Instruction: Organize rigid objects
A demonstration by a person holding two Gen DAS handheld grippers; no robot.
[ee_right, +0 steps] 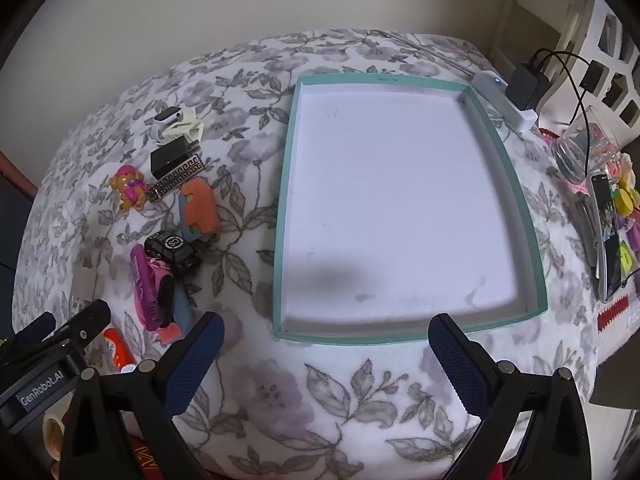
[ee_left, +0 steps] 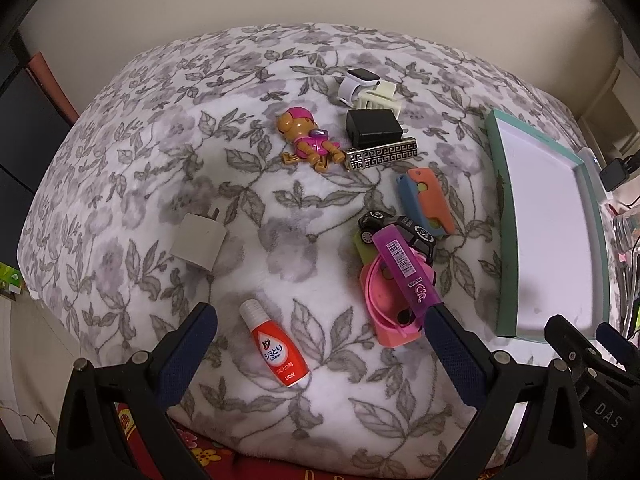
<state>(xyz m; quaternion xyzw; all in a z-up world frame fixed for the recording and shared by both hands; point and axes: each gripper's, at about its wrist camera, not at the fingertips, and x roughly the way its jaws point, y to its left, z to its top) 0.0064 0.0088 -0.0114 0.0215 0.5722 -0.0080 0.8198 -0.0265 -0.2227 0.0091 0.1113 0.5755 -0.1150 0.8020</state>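
My left gripper, jaws spread wide, hangs over the stain-remover bottle, which lies lengthwise between them; right gripper, jaws also spread, holds nothing above the tray.

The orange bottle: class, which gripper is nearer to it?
Left. The bottle lies between the open fingers of the left gripper. The right gripper hangs open off to its side, at the tray's near rim.
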